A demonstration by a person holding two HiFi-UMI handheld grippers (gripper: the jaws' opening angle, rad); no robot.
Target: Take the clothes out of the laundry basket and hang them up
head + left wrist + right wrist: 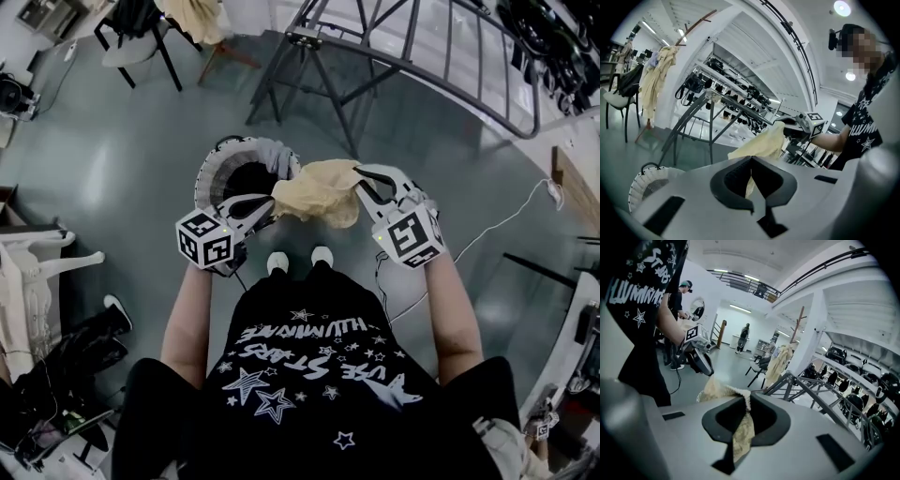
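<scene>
Head view: from the person's head, steeply down; left gripper point(270, 201) at picture left, right gripper point(362, 178) at picture right, both near.
Left gripper view: from just behind the left gripper's jaws, along them; jaws very near, filling the lower frame; faces the right gripper point(786, 123) ahead, to the right.
Right gripper view: from just behind the right gripper's jaws, along them; faces the left gripper point(709, 372) ahead, to the left.
Shared by all three: cloth point(323, 192) between the grippers; rack point(375, 56) beyond them.
Shared by head and left gripper views: basket point(208, 169) below the left gripper.
</scene>
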